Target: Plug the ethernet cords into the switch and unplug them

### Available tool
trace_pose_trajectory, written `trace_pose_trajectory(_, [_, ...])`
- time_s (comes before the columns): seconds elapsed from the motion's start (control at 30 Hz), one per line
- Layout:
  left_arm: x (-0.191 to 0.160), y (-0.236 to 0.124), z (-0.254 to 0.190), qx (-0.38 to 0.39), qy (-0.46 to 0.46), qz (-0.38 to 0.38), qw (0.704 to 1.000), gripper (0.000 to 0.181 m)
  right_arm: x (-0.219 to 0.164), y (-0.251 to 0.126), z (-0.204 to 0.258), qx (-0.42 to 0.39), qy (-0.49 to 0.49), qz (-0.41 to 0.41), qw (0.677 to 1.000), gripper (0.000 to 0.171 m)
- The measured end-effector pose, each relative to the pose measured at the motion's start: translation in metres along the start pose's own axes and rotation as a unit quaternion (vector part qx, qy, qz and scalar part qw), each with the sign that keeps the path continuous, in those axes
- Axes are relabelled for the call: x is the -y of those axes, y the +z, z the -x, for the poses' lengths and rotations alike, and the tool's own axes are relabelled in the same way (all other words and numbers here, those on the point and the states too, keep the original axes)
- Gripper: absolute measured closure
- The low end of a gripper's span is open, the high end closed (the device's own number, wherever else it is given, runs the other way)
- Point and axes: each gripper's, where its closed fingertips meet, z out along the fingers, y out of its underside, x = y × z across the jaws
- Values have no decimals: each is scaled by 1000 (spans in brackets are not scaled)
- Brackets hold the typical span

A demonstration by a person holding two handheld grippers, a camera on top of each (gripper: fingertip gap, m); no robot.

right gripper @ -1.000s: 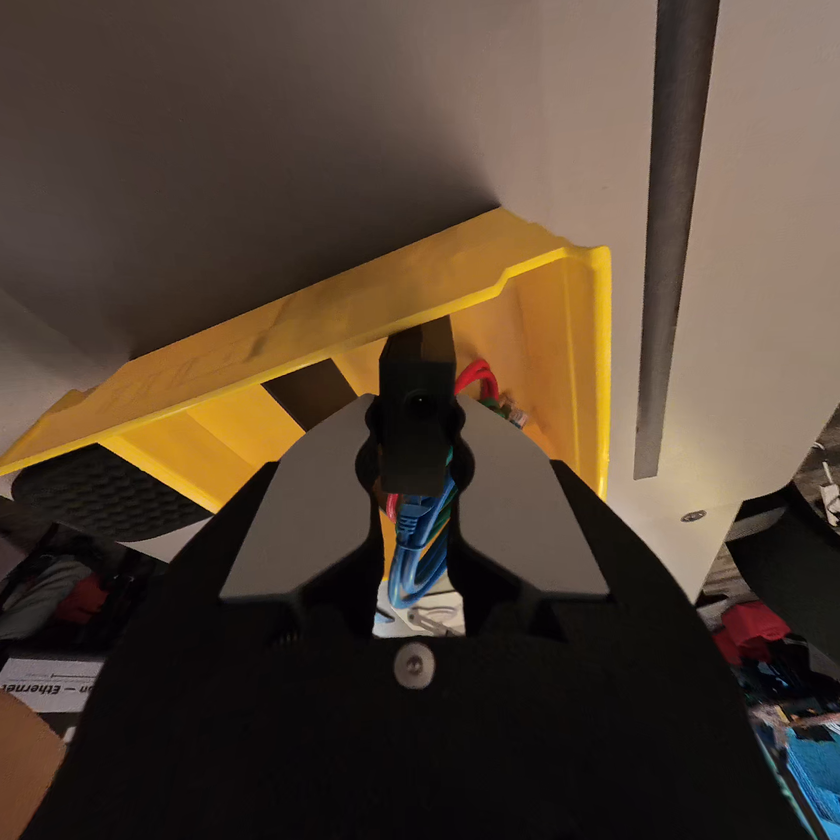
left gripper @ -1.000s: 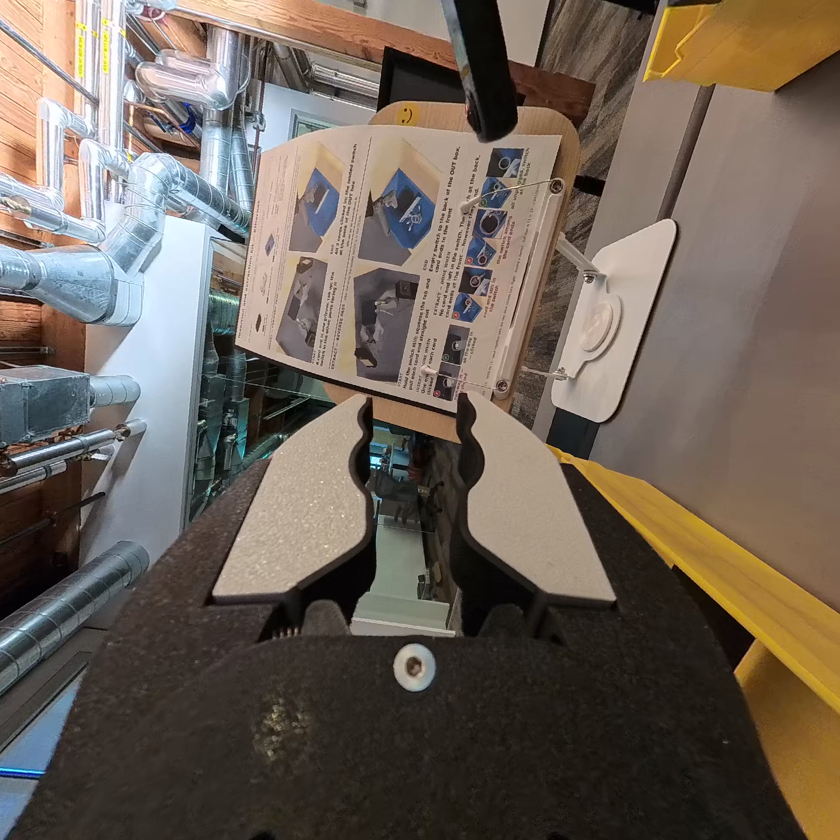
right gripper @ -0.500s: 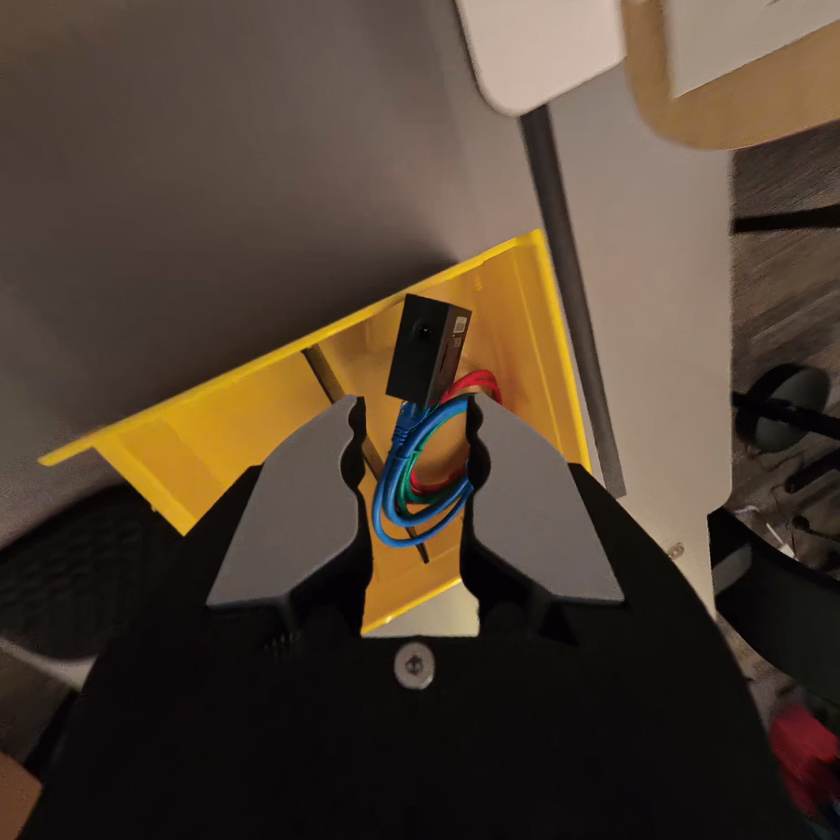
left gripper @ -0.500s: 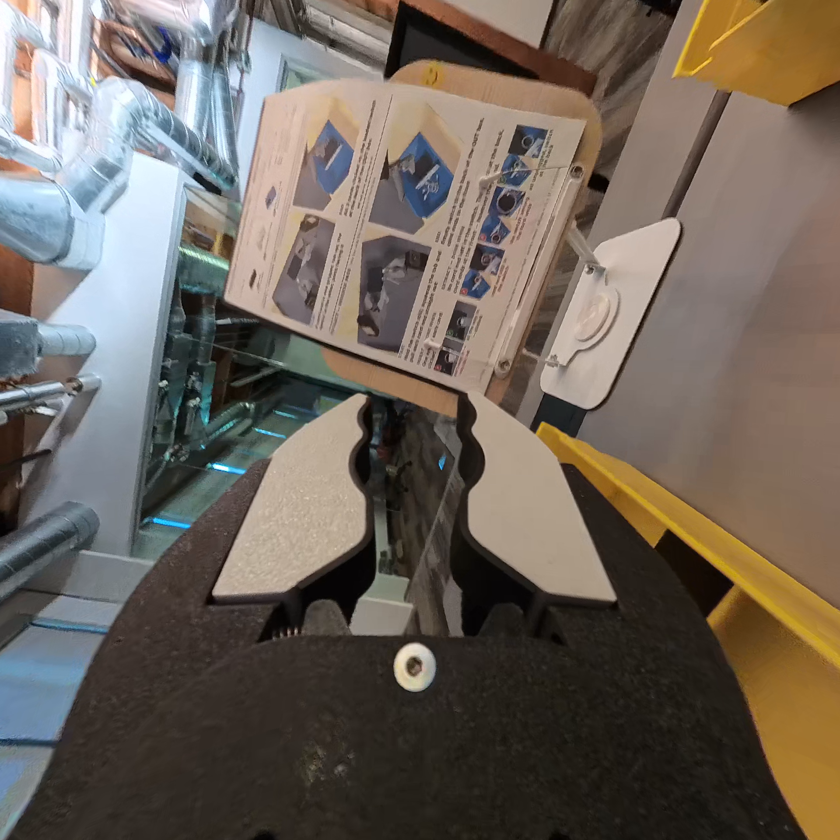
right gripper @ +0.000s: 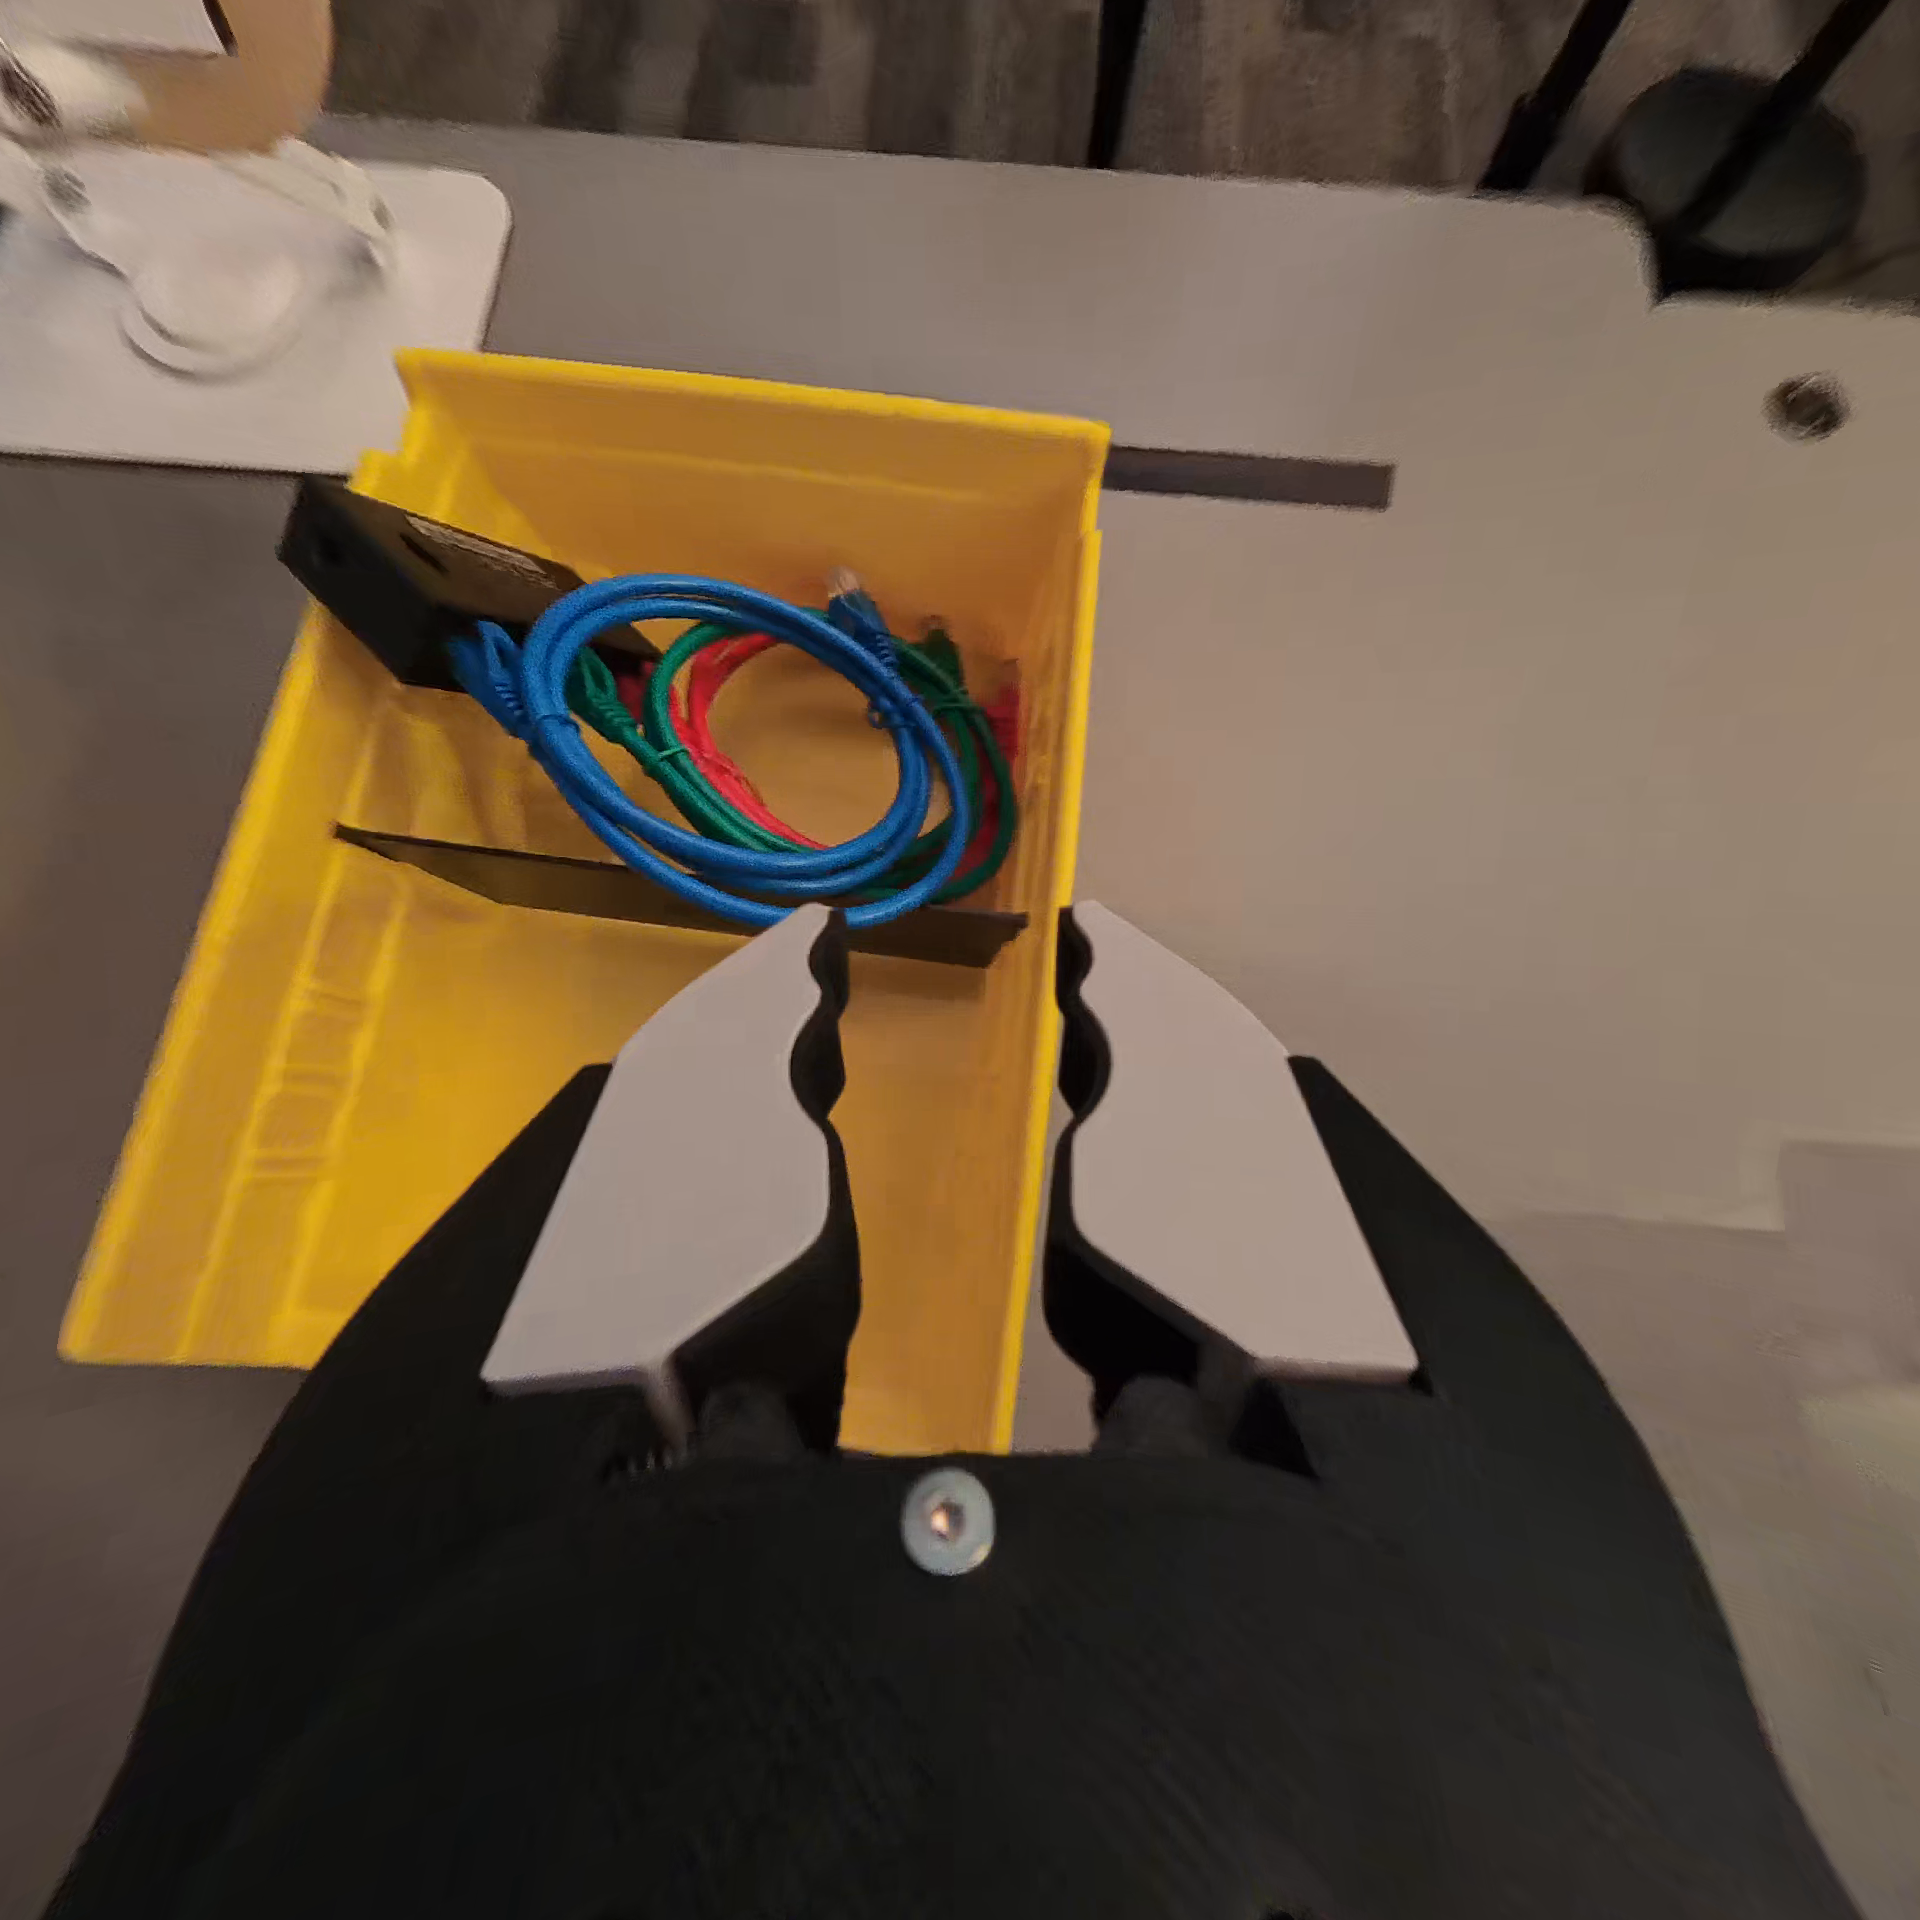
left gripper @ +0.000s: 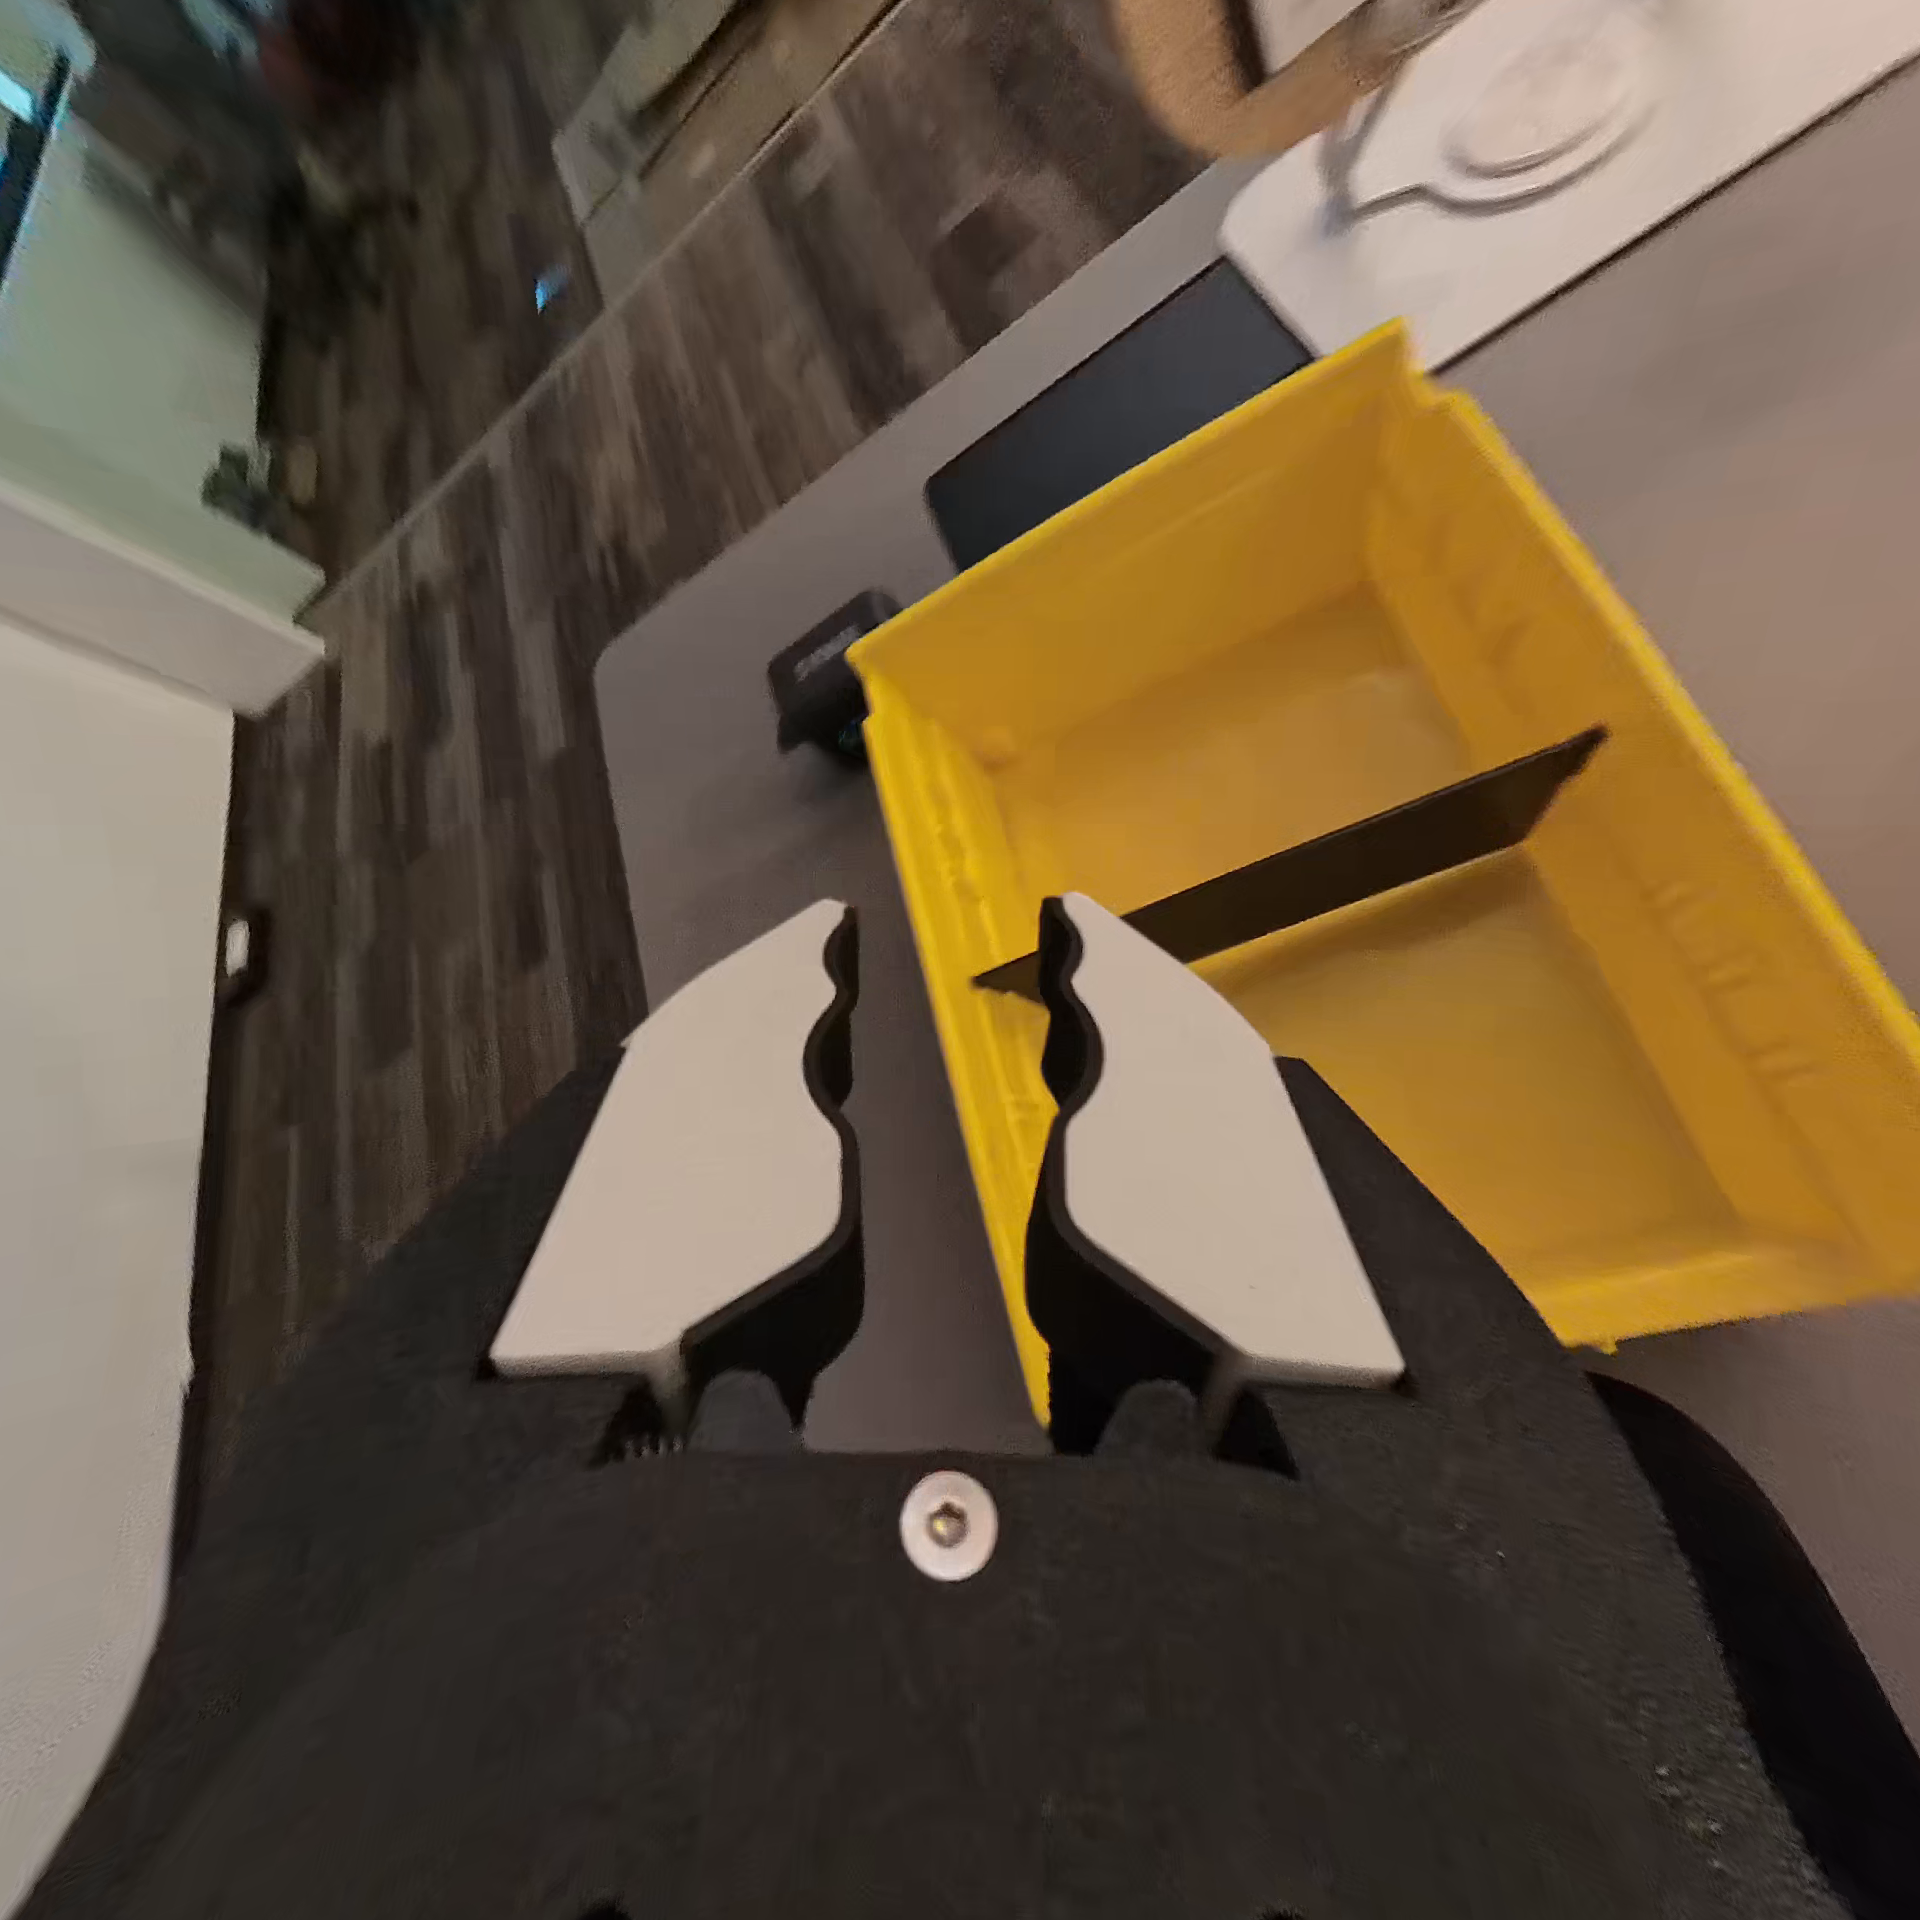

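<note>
A grey counter [right gripper: 1351,727] is seen in both views; a yellow bin [right gripper: 260,1091] with a black divider [right gripper: 499,868] is set on it in the right wrist view, toward 10 o'clock; in its far compartment the black switch [right gripper: 384,582] is propped against the wall at 10 o'clock, with coiled blue, green and red ethernet cords [right gripper: 727,748] beside it; the right hand-held gripper [right gripper: 945,925] is held wide apart, empty; the left hand-held gripper [left gripper: 945,925] likewise gapes, nothing gripped, by another yellow bin [left gripper: 1714,935] at 2 o'clock.
</note>
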Motion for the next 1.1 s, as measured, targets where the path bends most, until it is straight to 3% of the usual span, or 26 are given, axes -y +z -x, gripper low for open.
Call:
trace_pose_trajectory(0.07, [-17, 5, 13, 0, -42, 28, 999, 148, -16, 12, 2, 37, 32, 20, 999, 134])
trace_pose_trajectory(0.23, [-61, 25, 26, -17, -93, 118, 989, 147, -50, 31, -13, 11, -3, 101, 995, 132])
trace_pose_trajectory(0.37, [-77, 38, 22, -55, -118, 148, 980, 148, -36, 22, -7, 11, -24, 62, 998, 133])
trace_pose_trajectory(0.57, [-102, 46, 19, -86, -164, 206, 961, 135, -33, 23, -18, 0, -36, 151, 988, 130])
trace_pose_trajectory(0.73, [-115, 52, 19, -81, -168, 244, 952, 129, -58, 36, -28, 22, 20, 192, 981, 137])
trace_pose_trajectory(0.9, [-123, 60, 20, -82, -188, 259, 944, 131, -73, 54, -22, 95, 76, 218, 968, 144])
trace_pose_trajectory(1.1, [-119, 64, 12, -104, -194, 251, 943, 126, -92, 63, -8, 123, 60, 269, 953, 154])
